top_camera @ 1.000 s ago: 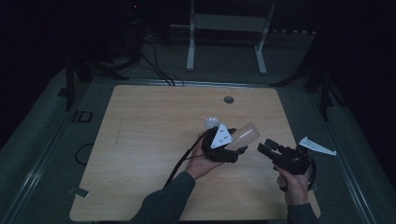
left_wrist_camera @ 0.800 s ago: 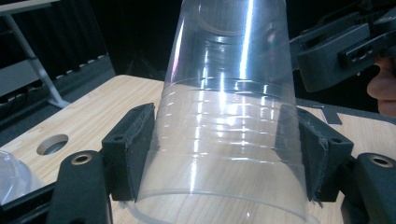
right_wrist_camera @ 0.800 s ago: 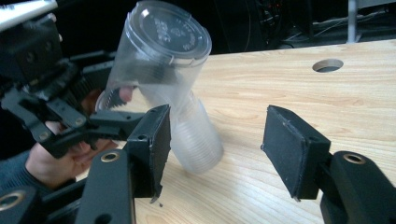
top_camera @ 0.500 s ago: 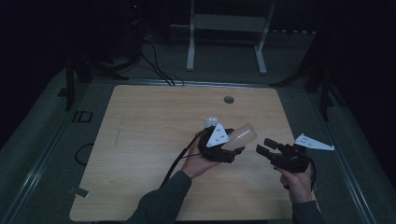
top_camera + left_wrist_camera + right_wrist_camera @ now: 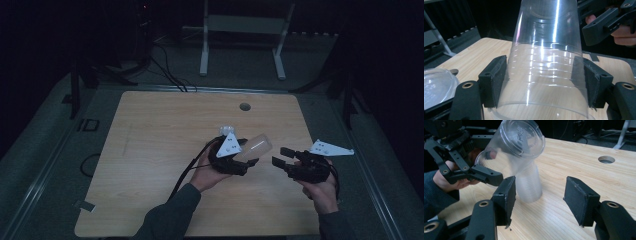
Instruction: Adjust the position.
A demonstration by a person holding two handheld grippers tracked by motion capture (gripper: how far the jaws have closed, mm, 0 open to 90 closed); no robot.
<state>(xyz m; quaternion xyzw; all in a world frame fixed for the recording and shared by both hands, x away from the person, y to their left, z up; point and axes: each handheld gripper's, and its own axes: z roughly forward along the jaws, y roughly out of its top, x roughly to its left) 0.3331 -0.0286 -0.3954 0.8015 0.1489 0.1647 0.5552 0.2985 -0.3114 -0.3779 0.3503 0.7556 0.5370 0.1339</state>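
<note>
A clear plastic cup [image 5: 544,50] lies tilted between the jaws of my left gripper [image 5: 544,67], and both pads press on its ribbed wall near the rim. In the high view the left gripper [image 5: 248,152] holds this cup [image 5: 259,146] above the middle of the table, base pointing right. My right gripper [image 5: 280,156] hovers just right of it, facing the cup's base [image 5: 521,137]. Its jaws stand open [image 5: 539,195] with nothing between them. A stack of clear cups [image 5: 529,185] stands upside down on the table behind the held cup.
The wooden table [image 5: 150,150] has a round hole [image 5: 244,106] near its far edge. A clear lid-like piece [image 5: 436,85] sits by the left gripper. Cables trail off the table's near left. A metal stand [image 5: 240,45] is on the floor beyond.
</note>
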